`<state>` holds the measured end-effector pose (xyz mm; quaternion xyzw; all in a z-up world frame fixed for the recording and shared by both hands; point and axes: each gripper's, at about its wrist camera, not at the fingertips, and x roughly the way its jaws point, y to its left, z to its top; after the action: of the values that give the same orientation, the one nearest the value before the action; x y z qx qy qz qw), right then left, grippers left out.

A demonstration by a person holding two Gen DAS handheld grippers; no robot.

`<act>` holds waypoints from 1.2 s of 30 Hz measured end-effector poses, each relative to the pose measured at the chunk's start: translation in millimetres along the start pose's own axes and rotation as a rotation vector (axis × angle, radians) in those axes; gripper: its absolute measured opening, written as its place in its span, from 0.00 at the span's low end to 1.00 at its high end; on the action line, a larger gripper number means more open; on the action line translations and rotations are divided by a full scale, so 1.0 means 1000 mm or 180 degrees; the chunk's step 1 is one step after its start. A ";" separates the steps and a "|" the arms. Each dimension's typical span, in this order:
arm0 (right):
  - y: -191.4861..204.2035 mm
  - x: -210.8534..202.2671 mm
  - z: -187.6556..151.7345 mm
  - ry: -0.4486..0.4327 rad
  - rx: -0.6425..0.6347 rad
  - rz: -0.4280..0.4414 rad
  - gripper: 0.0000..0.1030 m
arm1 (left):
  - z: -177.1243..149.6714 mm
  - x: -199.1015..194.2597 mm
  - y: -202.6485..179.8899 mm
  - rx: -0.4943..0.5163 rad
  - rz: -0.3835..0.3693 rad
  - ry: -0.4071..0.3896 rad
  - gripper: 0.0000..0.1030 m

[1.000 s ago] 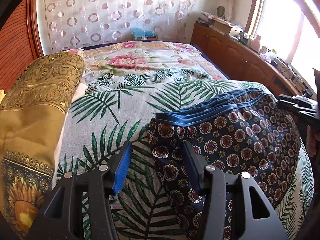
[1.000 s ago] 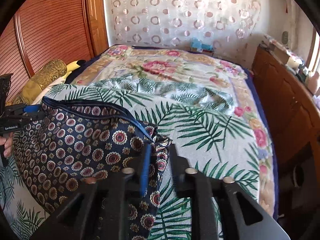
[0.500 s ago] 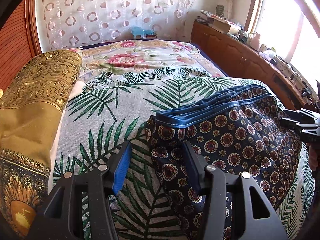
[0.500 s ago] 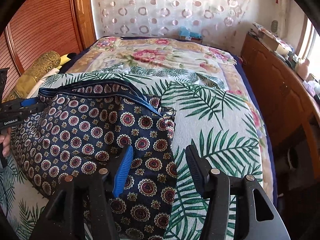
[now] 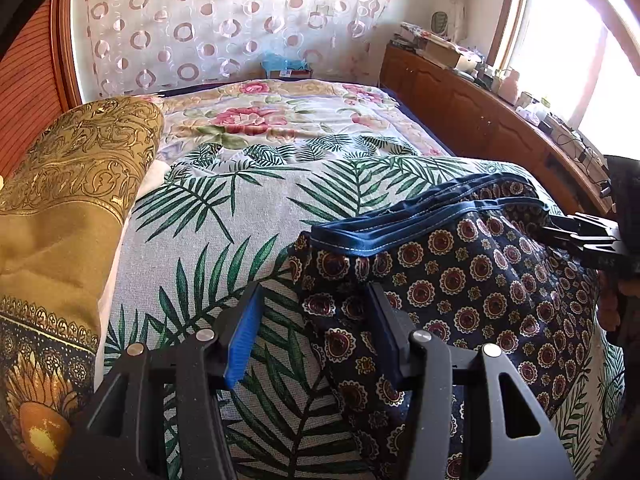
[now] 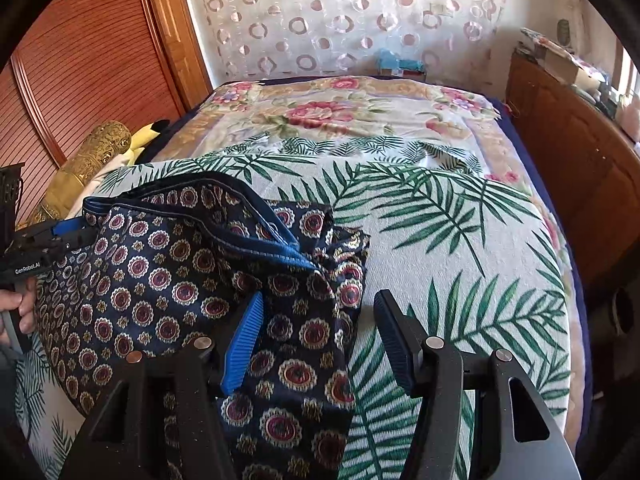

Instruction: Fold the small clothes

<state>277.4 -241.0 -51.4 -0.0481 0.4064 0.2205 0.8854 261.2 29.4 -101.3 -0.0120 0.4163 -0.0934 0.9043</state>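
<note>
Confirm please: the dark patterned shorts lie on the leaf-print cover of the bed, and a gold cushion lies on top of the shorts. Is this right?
Not quite. The gold cushion does not lie on the shorts; it lies apart from them at the side of the bed, as the left wrist view shows. The shorts do lie on the leaf-print cover.

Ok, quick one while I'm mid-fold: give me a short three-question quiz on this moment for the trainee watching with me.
1. True or false: the patterned shorts lie on the palm-leaf bedspread.
2. Multiple choice: what colour is the waistband of the shorts? A red, B blue, C white.
3. Short answer: is either the left gripper or the right gripper clamped on the fabric?

Key:
1. True.
2. B.
3. No. Both sets of fingers stand apart over an edge of the shorts without pinching it, and the right gripper's jaws are opening.
</note>
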 end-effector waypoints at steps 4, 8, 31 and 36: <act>0.003 0.007 0.002 -0.0019 -0.0140 0.0012 0.52 | 0.001 0.000 0.000 0.0003 0.0001 0.0019 0.51; 0.005 0.009 0.001 -0.0048 -0.0178 0.0086 0.39 | 0.009 0.001 0.001 -0.0093 -0.0093 0.0088 0.51; 0.021 -0.032 -0.010 -0.0568 -0.0280 0.0215 0.10 | 0.022 -0.056 -0.015 -0.0112 -0.0428 -0.0476 0.05; 0.033 -0.058 0.000 -0.0765 -0.0455 0.0209 0.09 | 0.018 -0.101 -0.008 -0.0148 -0.0385 -0.0778 0.05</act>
<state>230.0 -231.5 -5.4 -0.0711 0.2821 0.2819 0.9143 209.3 38.6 -12.6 -0.0693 0.3037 -0.1359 0.9405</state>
